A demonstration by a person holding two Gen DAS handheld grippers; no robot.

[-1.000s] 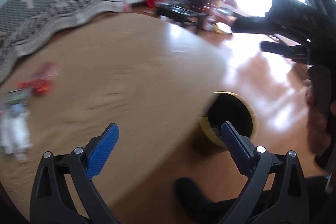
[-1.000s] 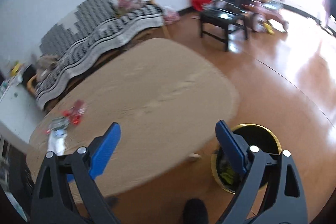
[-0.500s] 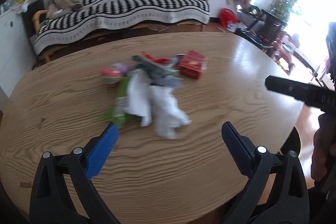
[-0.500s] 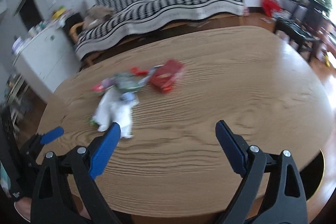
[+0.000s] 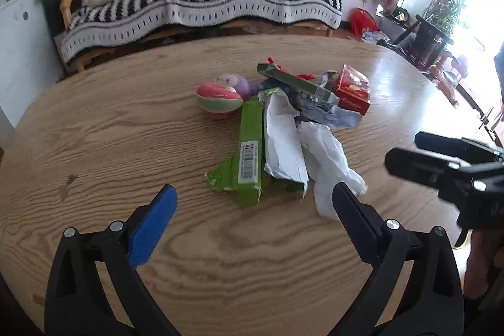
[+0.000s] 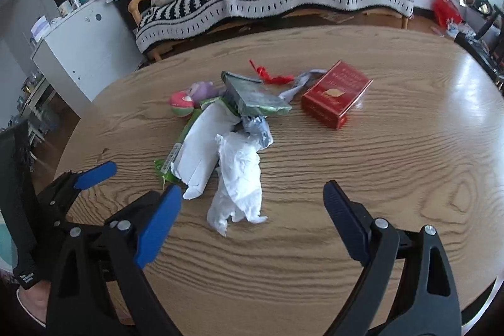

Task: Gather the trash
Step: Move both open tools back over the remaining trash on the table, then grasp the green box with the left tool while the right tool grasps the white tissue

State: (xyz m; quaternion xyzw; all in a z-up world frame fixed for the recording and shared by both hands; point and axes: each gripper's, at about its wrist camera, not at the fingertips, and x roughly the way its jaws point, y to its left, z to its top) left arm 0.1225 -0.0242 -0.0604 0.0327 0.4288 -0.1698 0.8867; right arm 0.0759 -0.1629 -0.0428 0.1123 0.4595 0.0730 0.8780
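left wrist view: the left gripper (image 5: 253,203) hangs over the oval wood-grain table (image 5: 126,128) with jaws spread wide and empty, and the trash lies just ahead: a flattened green cardboard carton (image 5: 249,153), a torn white paper sleeve (image 5: 282,144) and a crumpled white plastic bag (image 5: 327,162), touching one another. right wrist view: the right gripper (image 6: 252,200) is likewise wide open and empty, the white bag (image 6: 239,178) lying between its blue-padded fingers (image 6: 157,219). a red rectangular box (image 6: 335,93) sits at the far right of the pile, with a pink-and-green ball (image 6: 181,104) at its far left.
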